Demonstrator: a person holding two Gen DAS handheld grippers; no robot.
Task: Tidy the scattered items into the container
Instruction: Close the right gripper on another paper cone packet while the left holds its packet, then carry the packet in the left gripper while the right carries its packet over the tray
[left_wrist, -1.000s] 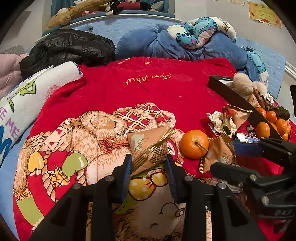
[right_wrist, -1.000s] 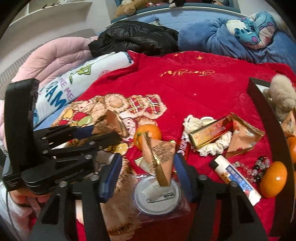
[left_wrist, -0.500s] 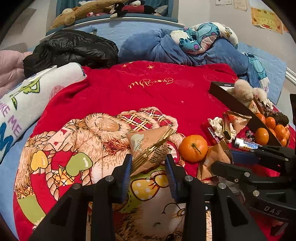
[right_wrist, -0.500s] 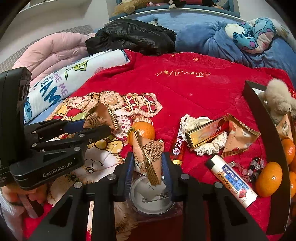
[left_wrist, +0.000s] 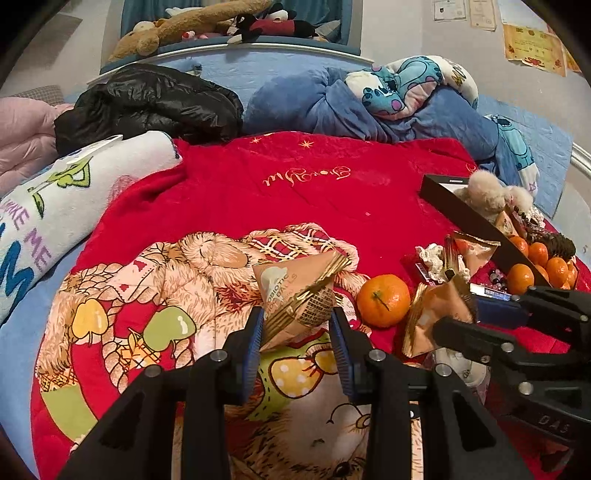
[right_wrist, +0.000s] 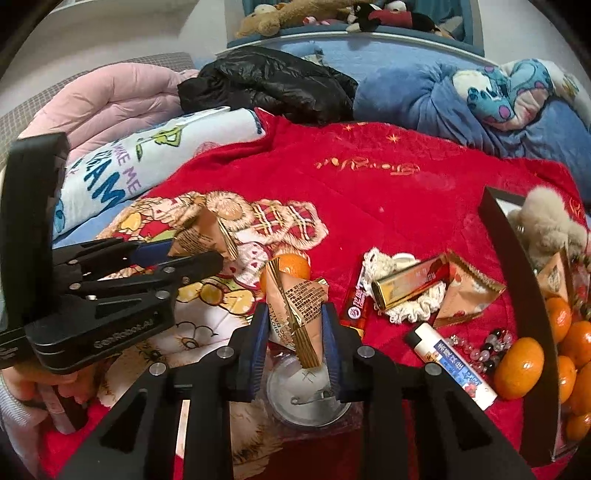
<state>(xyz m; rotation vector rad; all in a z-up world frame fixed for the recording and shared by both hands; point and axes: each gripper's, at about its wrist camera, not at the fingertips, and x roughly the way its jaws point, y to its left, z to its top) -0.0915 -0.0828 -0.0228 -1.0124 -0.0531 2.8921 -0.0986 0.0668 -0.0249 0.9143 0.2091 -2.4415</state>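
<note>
Snack packets: left tool (left_wrist: 297, 328) grips one | right tool (right_wrist: 293, 325) just clamped another | tangerine (left_wrist: 383, 301) between

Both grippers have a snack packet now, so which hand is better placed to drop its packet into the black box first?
Right. The right gripper, shut on its snack packet, is nearer the black box. The left gripper holds its own packet farther out.

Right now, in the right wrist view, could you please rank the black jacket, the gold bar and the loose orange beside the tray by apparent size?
1. black jacket
2. gold bar
3. loose orange, though nearness makes 2 and 3 unsure.
</note>
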